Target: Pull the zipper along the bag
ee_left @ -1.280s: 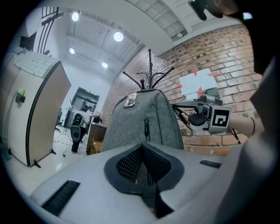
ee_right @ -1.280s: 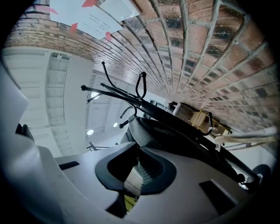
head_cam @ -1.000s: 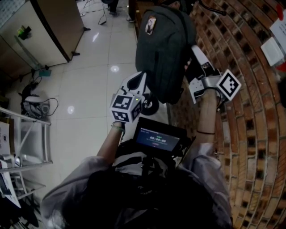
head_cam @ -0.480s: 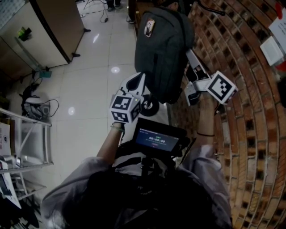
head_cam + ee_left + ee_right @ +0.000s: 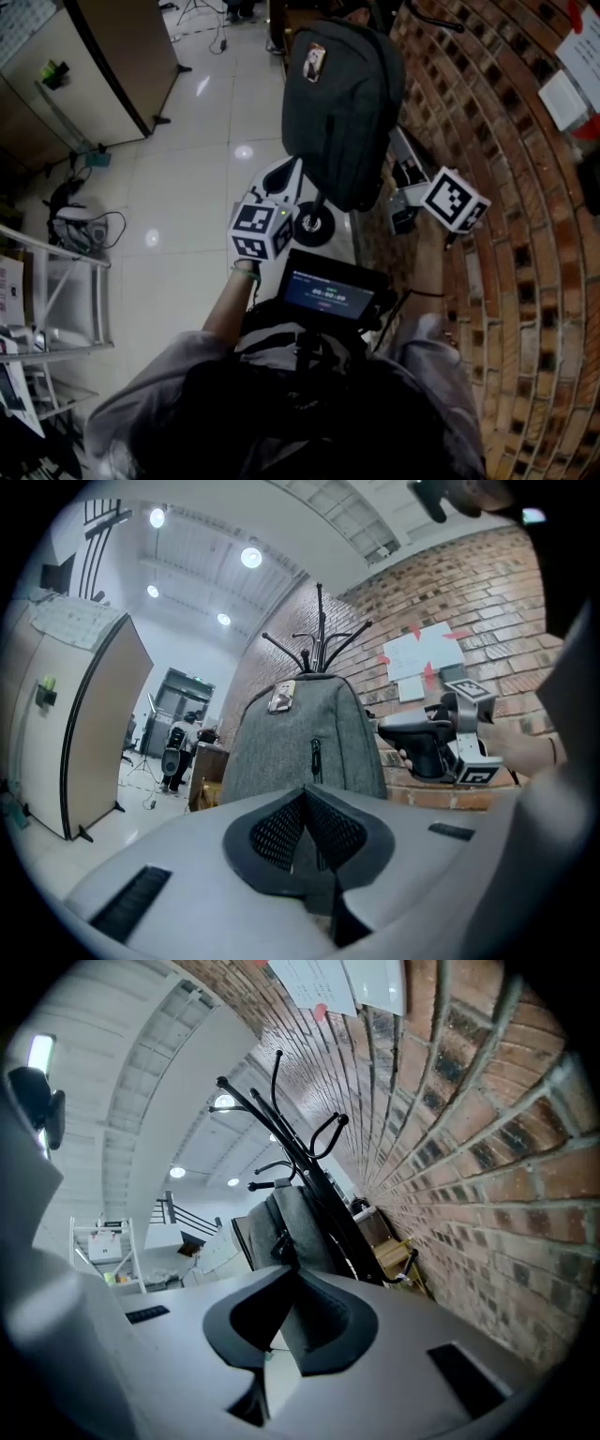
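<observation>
My left gripper (image 5: 302, 799) is pinched shut on the lower fabric of the bag (image 5: 300, 742), which hangs straight ahead. My right gripper (image 5: 292, 1274) is closed too, its tips at the bag's side; I can't see whether it holds anything.

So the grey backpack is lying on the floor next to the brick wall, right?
Not quite. The grey backpack is next to the brick wall, but it isn't lying on the floor: it hangs on the coat stand. The left gripper view shows it.
</observation>
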`<action>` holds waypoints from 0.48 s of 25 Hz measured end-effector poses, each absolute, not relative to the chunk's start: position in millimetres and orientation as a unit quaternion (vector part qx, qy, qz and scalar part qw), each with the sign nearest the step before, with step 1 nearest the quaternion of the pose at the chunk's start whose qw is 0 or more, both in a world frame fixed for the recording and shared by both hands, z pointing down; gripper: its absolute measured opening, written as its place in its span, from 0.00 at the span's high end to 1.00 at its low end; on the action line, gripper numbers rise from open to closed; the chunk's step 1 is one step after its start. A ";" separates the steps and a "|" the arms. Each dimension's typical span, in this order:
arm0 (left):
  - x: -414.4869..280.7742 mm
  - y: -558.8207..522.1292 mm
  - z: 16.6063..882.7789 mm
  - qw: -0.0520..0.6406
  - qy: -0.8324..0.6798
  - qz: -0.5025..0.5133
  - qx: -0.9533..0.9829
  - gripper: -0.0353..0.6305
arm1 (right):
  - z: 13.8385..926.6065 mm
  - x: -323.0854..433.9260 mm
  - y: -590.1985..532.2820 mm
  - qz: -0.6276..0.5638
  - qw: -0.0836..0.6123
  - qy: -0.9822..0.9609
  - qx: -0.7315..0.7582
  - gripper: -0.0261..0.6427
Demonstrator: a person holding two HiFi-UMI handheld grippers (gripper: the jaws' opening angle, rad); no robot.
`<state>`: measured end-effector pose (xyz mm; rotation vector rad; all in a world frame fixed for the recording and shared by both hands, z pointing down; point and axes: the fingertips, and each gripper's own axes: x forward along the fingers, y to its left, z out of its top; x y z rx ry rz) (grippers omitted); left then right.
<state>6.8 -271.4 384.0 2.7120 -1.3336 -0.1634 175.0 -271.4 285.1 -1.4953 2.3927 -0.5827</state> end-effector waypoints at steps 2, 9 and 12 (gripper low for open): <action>7.4 -268.2 383.9 0.057 -0.438 -0.053 0.895 0.94 | 299.8 175.7 -264.2 -0.195 0.118 0.820 -0.525 0.93; 13.2 -258.1 387.8 0.058 -0.430 -0.044 0.900 0.94 | 378.9 169.9 -232.1 -0.203 0.060 0.807 -0.552 0.93; 17.5 -252.6 389.4 0.058 -0.425 -0.040 0.903 0.94 | 402.4 159.9 -217.7 -0.195 0.034 0.803 -0.563 0.94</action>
